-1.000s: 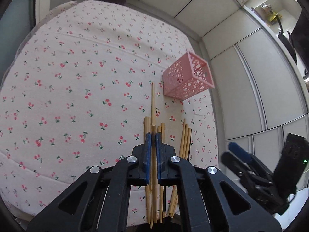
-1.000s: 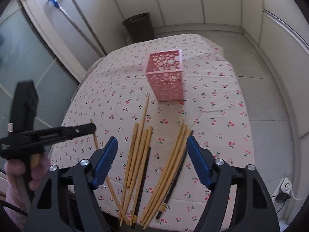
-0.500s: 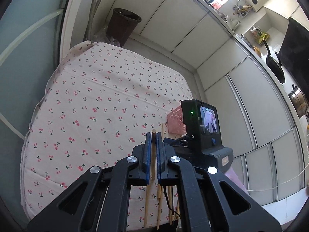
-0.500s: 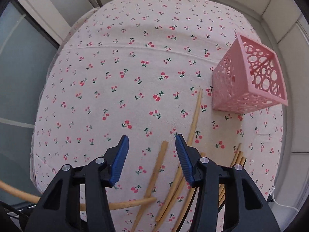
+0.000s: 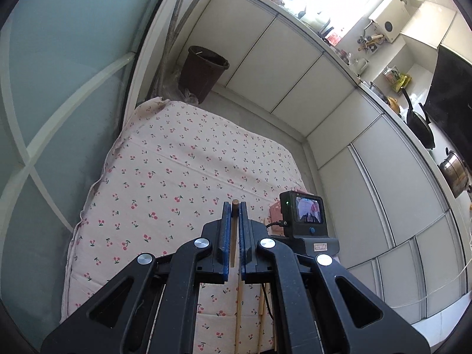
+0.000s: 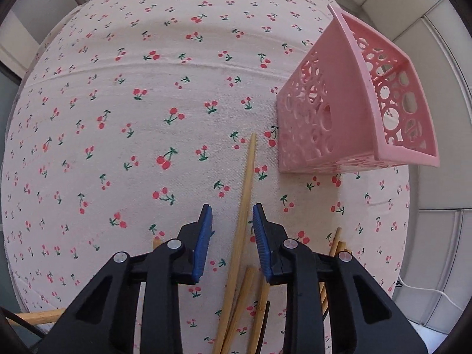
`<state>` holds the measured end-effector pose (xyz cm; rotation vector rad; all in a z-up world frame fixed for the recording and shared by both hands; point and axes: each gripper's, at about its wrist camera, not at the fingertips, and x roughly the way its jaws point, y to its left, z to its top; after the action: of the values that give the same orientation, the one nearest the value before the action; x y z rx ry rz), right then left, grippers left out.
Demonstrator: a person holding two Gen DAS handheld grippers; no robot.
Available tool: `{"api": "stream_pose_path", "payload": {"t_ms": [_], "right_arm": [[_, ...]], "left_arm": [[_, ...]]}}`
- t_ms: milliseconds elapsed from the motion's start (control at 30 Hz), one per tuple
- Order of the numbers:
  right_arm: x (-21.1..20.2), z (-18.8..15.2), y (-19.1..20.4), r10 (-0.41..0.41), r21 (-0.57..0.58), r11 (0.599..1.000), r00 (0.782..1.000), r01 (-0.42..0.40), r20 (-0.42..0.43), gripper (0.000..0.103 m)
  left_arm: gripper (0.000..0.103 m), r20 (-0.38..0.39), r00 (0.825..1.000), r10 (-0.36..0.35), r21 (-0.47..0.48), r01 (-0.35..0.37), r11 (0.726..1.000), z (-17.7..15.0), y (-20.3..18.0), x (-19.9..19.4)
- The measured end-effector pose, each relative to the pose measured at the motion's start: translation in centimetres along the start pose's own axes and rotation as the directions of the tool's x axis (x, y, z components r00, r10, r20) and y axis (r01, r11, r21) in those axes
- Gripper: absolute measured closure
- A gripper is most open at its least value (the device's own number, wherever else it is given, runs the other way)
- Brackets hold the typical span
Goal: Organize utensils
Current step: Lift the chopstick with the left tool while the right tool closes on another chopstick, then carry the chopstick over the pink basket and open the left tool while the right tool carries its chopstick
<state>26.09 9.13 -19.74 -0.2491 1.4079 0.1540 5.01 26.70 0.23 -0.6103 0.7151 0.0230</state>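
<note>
My left gripper [image 5: 235, 206] is shut on a wooden chopstick [image 5: 234, 236] and holds it above the cherry-print table [image 5: 177, 162]; the tip sticks out past the blue pads. In the right wrist view my right gripper [image 6: 231, 215] points down at the table. Its jaws are closing around a chopstick [image 6: 247, 177] lying on the cloth, and the pads stand apart from it. More chopsticks [image 6: 240, 301] lie below it, partly hidden by the fingers. The pink basket [image 6: 348, 112] stands upright to the right. The right gripper's body and screen [image 5: 303, 218] hide most of the basket in the left wrist view.
A further bunch of chopsticks [image 6: 334, 242] lies right of the right gripper. One chopstick end [image 6: 35, 317] shows at the lower left. A dark bin [image 5: 203, 70] stands on the floor beyond the table, with white cabinets [image 5: 295, 67] along the wall.
My left gripper has risen with its chopstick, lifting it off the pile. My right gripper has come down over the table, and its jaws have narrowed around one lying chopstick.
</note>
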Motion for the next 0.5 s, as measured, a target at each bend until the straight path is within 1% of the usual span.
{"api": "stream_pose_path", "payload": {"t_ms": [133, 167, 200, 300, 400, 500], "right_arm": [[0.6, 0.4, 0.0, -0.016, -0.005, 1.0, 1.0, 0.016, 0.013, 0.075], [0.7, 0.5, 0.2, 0.002, -0.008, 1.0, 1.0, -0.002, 0.012, 0.083], [0.7, 0.6, 0.6, 0.026, -0.01, 1.0, 1.0, -0.026, 0.012, 0.097], [0.5, 0.0, 1.4, -0.002, -0.026, 1.0, 0.998, 0.004, 0.056, 0.096], [-0.1, -1.6, 1.1, 0.062, -0.016, 0.998, 0.991, -0.06, 0.119, 0.097], [-2.4, -3.0, 0.3, 0.106, -0.015, 0.994, 0.972, -0.105, 0.21, 0.097]], "left_arm": [[0.099, 0.002, 1.0, -0.028, -0.01, 0.028, 1.0, 0.2, 0.2, -0.1], [0.099, 0.002, 1.0, -0.031, -0.013, 0.031, 0.999, 0.2, 0.3, -0.1], [0.099, 0.002, 0.999, -0.036, -0.019, 0.036, 0.999, 0.2, 0.4, -0.1], [0.099, 0.001, 0.999, -0.04, -0.031, 0.041, 0.999, 0.4, 0.8, 0.0], [0.099, 0.007, 0.999, -0.045, -0.04, 0.045, 0.998, 0.4, 0.9, 0.0], [0.099, 0.016, 0.999, -0.041, -0.032, 0.042, 0.999, 0.4, 0.6, -0.2]]}}
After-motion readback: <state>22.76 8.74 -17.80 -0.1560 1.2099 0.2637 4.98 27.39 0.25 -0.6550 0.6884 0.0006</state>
